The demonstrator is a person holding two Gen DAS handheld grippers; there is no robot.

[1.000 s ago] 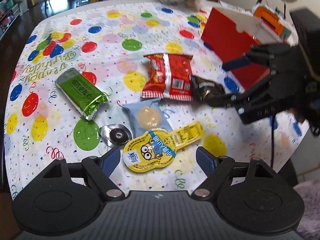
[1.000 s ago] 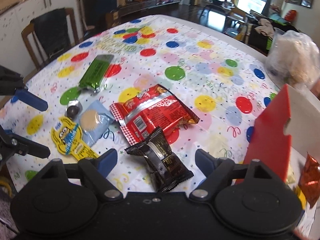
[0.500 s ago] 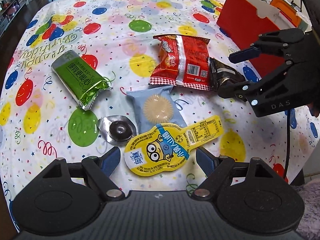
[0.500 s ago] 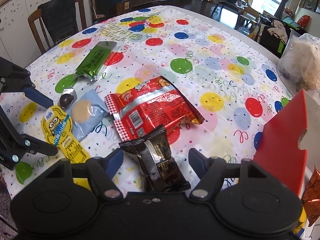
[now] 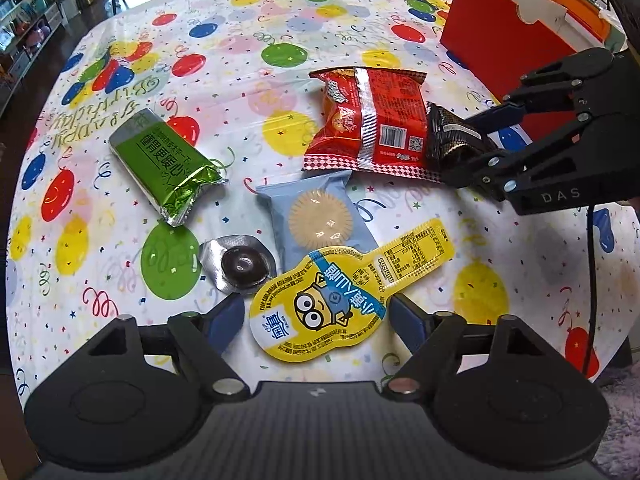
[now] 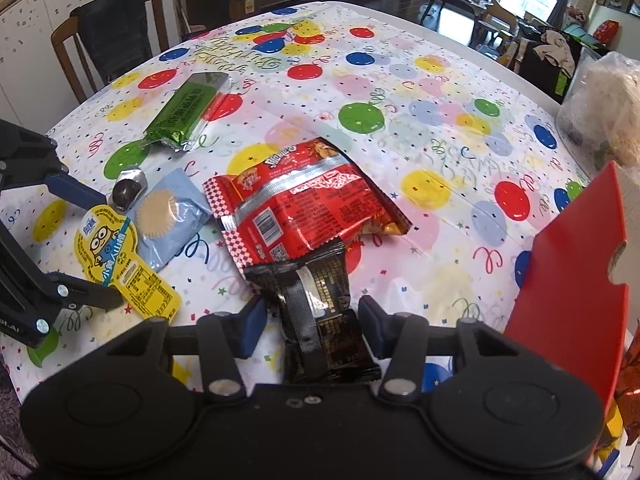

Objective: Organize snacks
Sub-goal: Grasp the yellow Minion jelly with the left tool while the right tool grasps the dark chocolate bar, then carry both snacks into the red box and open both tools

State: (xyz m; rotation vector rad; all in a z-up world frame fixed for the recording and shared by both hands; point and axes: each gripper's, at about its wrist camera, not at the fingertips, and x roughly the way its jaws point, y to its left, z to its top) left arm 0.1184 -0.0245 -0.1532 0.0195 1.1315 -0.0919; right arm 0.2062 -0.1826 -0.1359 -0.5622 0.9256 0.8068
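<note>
Black snack packet (image 6: 320, 312) between wide right claw (image 6: 312, 320); left claw (image 5: 318, 320) wide around yellow packet (image 5: 344, 300).

Home dining room: tablecloth (image 6: 420, 80), wooden chair (image 6: 108, 40).

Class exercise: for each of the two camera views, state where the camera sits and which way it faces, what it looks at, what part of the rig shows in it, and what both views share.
Left wrist: sits on the left gripper, facing across the table toward the red box; its open fingers flank the yellow minion packet; the right gripper shows at right.
Right wrist: sits on the right gripper, facing across the table toward a chair; its fingers flank the black packet; the left gripper shows at left.
Shared: red chip bag, green bar, blue biscuit pack.
</note>
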